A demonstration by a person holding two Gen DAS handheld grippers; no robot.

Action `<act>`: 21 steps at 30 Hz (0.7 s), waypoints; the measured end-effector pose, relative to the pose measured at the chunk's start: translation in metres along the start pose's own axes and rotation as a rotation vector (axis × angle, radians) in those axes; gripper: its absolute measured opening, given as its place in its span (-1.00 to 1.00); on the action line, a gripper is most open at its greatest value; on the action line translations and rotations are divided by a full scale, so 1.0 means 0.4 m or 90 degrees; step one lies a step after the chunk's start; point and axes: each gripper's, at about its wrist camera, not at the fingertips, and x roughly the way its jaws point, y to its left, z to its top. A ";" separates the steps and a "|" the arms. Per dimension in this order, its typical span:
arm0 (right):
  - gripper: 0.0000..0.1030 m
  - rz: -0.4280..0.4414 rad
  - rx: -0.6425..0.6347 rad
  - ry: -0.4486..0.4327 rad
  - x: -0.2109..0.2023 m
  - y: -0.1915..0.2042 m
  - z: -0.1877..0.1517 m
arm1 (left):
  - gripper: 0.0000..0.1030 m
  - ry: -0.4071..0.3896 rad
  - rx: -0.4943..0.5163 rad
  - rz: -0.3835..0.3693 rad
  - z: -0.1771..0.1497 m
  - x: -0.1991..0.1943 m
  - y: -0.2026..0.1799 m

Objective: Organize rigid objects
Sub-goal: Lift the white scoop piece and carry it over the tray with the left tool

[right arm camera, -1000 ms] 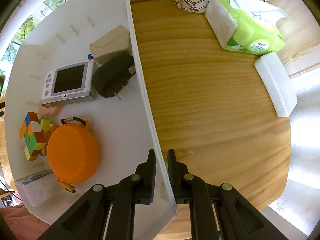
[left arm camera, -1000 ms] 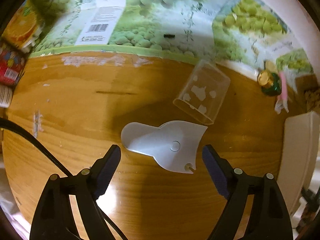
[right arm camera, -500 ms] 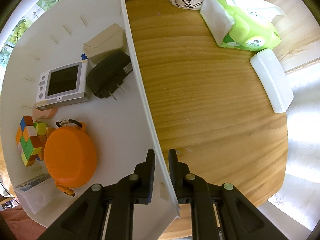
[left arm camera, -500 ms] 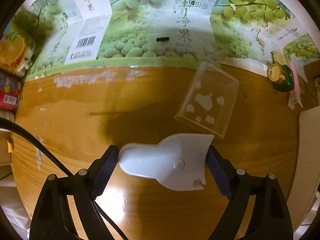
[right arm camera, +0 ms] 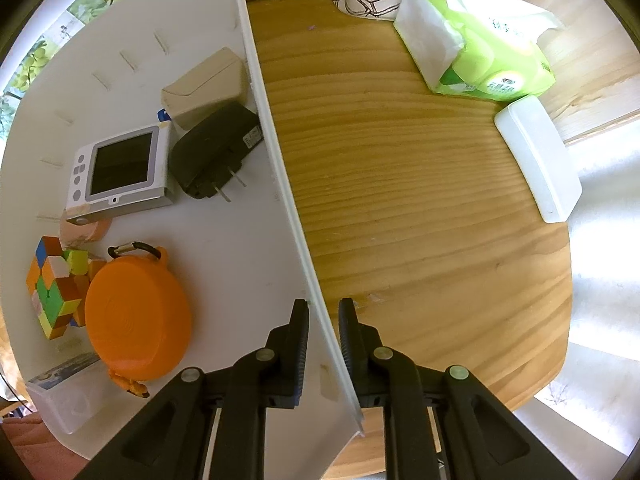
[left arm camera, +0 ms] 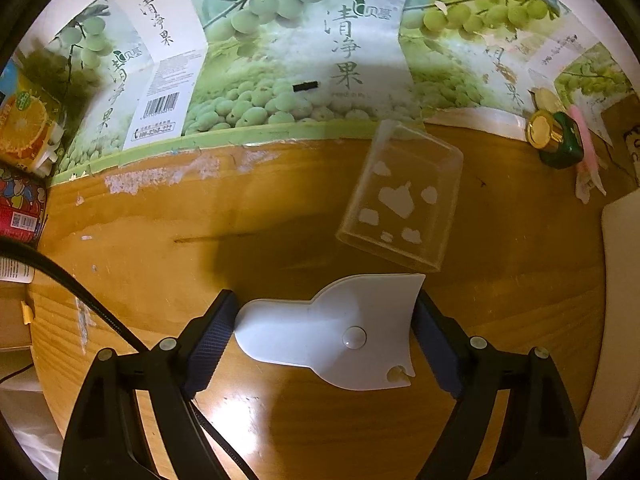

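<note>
My left gripper (left arm camera: 322, 340) points down at the wooden table (left arm camera: 160, 272), and its jaws are spread wide. A flat white plastic scoop (left arm camera: 332, 330) lies on the table right between them. Its narrow end is just beside my left finger (left arm camera: 210, 336) and its wide end is just beside my right finger (left arm camera: 434, 344). I cannot tell if the pads press on it. A little farther and to the right lies a clear plastic box (left arm camera: 404, 200) on its side. At the far edge lies a flattened carton with green fruit pictures (left arm camera: 280, 72).

My right gripper (right arm camera: 324, 320) is clenched on the thin side wall of a white tray (right arm camera: 276, 160). Inside the tray, to the left, sit an orange round case (right arm camera: 138, 318) and a colour cube (right arm camera: 54, 290).
</note>
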 end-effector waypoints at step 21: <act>-0.74 0.027 -0.048 -0.026 0.040 -0.006 -0.047 | 0.67 0.016 -0.041 -0.023 -0.269 -0.095 -0.177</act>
